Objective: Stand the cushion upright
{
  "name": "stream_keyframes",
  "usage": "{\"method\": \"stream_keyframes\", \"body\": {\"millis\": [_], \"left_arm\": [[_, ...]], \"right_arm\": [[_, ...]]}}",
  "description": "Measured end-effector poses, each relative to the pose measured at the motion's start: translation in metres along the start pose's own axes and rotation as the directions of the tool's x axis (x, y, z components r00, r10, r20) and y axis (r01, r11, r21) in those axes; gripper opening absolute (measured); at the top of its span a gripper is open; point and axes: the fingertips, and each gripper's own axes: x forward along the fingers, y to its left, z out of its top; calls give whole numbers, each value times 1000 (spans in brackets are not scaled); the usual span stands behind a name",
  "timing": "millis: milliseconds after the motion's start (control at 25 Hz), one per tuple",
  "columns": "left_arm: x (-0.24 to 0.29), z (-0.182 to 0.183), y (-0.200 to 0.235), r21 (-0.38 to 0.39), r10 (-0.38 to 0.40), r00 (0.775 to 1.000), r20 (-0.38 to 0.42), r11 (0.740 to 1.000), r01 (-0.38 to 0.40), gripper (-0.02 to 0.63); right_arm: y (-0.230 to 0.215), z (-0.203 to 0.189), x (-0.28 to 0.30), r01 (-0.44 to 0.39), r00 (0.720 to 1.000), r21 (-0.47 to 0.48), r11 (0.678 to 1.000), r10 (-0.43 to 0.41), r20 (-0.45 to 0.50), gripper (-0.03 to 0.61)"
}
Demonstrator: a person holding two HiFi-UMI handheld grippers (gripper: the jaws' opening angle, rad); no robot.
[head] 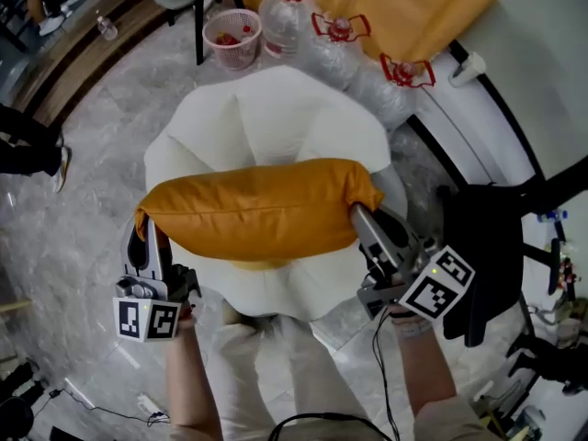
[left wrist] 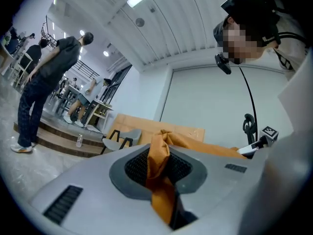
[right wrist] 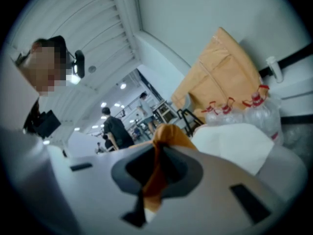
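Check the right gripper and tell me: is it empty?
No: the right gripper view shows the right gripper with a fold of the orange cushion pinched between its jaws.

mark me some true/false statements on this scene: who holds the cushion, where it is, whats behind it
1. The left gripper has its fingers shut on one end of the orange cushion. True.
2. The right gripper is empty. False: its fingers pinch the cushion's other end.
3. The cushion lies on the floor. False: it is held lengthwise between the two grippers, over the white seat.
4. Clear water bottles with red handles stand beyond the seat. True.
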Motion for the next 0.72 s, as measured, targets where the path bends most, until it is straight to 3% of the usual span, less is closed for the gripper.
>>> {"method": "stream_keyframes", "body": {"millis": [200, 360, 560, 720], "left_arm": [[28, 1, 3, -18, -33, 999, -5, 999, 33, 75], [56, 1, 12, -53, -87, 996, 0, 995, 86, 75], [94, -9, 17, -96, -190, 980, -49, 978, 185, 75], [125, -20, 15, -121, -284, 954, -93, 954, 273, 72]], "right_arm": [[-2, 5, -1, 15, 998, 92, 996, -21, 58, 38], [4, 8, 2, 54, 993, 112, 992, -65, 103, 38], [6, 8, 2, 127, 966, 173, 977, -162, 201, 38], [2, 8, 1, 175, 934, 223, 959, -233, 272, 38]]}}
